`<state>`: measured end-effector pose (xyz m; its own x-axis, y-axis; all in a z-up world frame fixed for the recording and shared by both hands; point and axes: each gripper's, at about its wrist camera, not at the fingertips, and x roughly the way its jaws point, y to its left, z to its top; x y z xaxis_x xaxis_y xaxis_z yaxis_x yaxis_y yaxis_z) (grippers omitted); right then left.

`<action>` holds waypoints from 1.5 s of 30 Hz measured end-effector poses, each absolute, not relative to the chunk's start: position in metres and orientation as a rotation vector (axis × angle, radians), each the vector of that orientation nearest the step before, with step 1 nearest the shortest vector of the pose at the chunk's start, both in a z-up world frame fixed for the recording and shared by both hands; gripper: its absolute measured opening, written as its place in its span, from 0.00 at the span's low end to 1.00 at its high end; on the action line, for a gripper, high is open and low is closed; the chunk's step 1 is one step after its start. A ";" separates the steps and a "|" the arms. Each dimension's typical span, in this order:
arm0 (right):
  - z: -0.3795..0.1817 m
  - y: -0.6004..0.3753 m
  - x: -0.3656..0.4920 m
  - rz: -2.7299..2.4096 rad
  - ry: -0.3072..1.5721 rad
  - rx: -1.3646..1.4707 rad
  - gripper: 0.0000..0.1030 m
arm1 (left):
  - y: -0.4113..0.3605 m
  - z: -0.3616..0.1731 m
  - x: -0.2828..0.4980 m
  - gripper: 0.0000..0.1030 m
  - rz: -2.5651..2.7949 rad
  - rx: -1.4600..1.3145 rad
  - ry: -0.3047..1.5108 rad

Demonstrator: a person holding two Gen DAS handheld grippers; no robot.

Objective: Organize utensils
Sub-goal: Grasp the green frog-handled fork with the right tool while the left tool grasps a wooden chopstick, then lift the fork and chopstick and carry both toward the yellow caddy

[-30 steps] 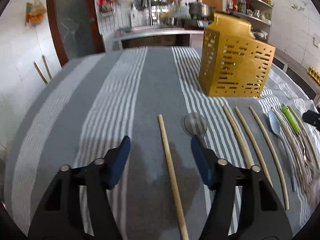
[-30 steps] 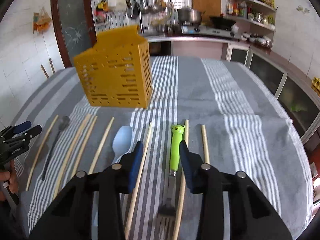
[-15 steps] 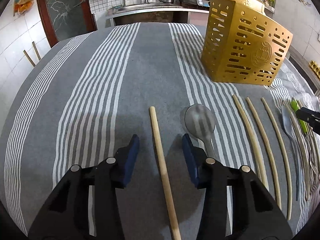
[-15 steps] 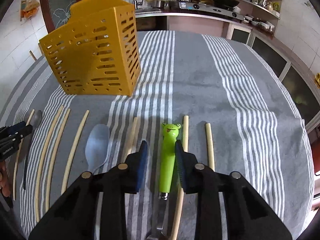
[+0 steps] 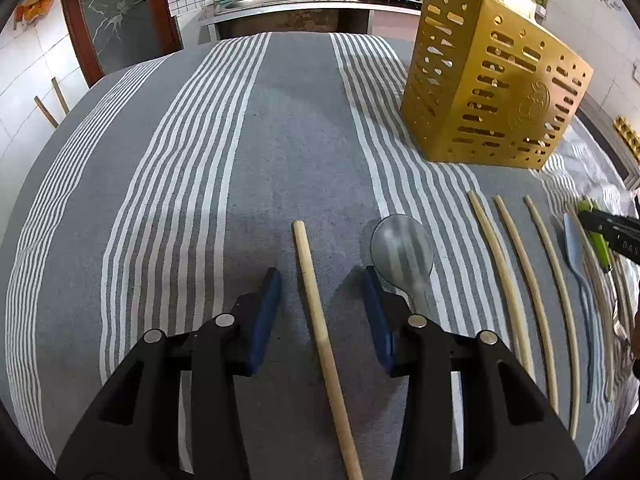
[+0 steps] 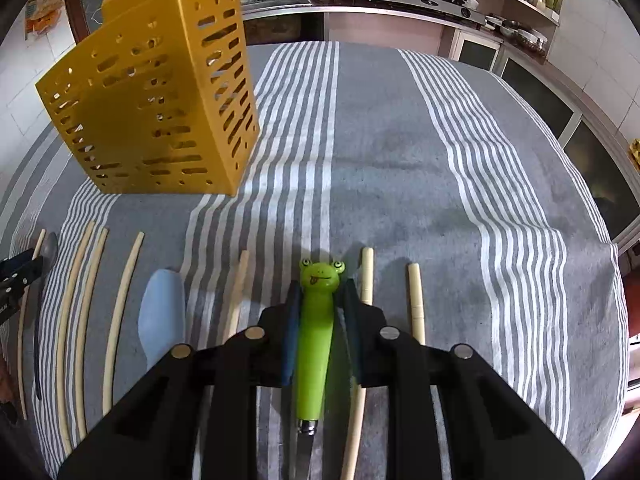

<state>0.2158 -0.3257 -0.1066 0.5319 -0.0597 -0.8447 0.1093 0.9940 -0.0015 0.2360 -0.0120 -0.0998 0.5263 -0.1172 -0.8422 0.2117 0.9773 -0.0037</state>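
Straddling a chopstick point(image 5: 320, 320), the left gripper point(image 5: 320, 308) has just been narrowing, pads clear; the right gripper point(image 6: 320, 320), just closing too, flanks the green fork handle point(image 6: 316, 336), contact unclear.

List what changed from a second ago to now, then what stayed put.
Both grippers came down toward the cloth, jaws closing. The left gripper now straddles the wooden chopstick with gaps on both sides, not gripping. The right gripper narrowed around the frog-handled fork, pads close against its green handle. The yellow caddy, spoons and other chopsticks stayed put.
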 end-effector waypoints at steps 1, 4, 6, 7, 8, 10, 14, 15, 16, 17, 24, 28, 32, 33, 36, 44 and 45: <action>-0.107 -0.326 0.215 -0.099 1.006 0.056 0.21 | -0.012 -0.100 0.238 0.38 -0.196 0.110 1.001; -0.107 -0.327 0.212 -0.088 1.006 0.078 0.21 | -0.017 -0.102 0.246 0.32 -0.184 0.145 1.008; -0.107 -0.327 0.215 -0.082 1.009 0.072 0.19 | -0.022 -0.101 0.250 0.23 -0.189 0.159 1.021; -0.107 -0.328 0.216 -0.081 1.011 0.066 0.19 | -0.023 -0.101 0.252 0.07 -0.193 0.161 1.027; -0.106 -0.327 0.216 -0.081 1.014 0.061 0.18 | -0.024 -0.100 0.254 0.04 -0.190 0.161 1.033; -0.106 -0.328 0.217 -0.082 1.014 0.065 0.18 | -0.025 -0.099 0.258 0.04 -0.190 0.160 1.038; -0.106 -0.332 0.218 -0.078 1.009 0.089 0.18 | -0.025 -0.097 0.259 0.04 -0.181 0.152 1.031; -0.104 -0.334 0.217 -0.068 1.005 0.108 0.18 | -0.026 -0.095 0.259 0.04 -0.182 0.150 1.029; -0.103 -0.336 0.217 -0.056 1.002 0.122 0.18 | -0.026 -0.092 0.258 0.04 -0.189 0.143 1.022; -0.101 -0.337 0.216 -0.037 0.999 0.139 0.18 | -0.026 -0.088 0.255 0.04 -0.193 0.138 1.014; -0.065 -0.324 0.193 0.007 0.892 0.118 0.18 | -0.028 -0.051 0.237 0.04 -0.215 0.108 0.916; -0.043 -0.320 0.176 0.026 0.819 0.118 0.18 | -0.028 -0.028 0.222 0.04 -0.229 0.091 0.856; -0.023 -0.314 0.156 0.049 0.735 0.113 0.18 | -0.023 -0.009 0.206 0.04 -0.249 0.049 0.794; -0.019 -0.314 0.152 0.053 0.718 0.113 0.18 | -0.021 -0.005 0.200 0.04 -0.253 0.037 0.775; -0.009 -0.313 0.137 0.062 0.663 0.114 0.18 | -0.020 0.008 0.189 0.04 -0.264 0.013 0.721; 0.011 -0.306 0.114 0.071 0.586 0.093 0.18 | -0.022 0.022 0.168 0.04 -0.270 0.015 0.674; 0.013 -0.306 0.111 0.072 0.581 0.091 0.18 | -0.024 0.023 0.166 0.04 -0.267 0.016 0.670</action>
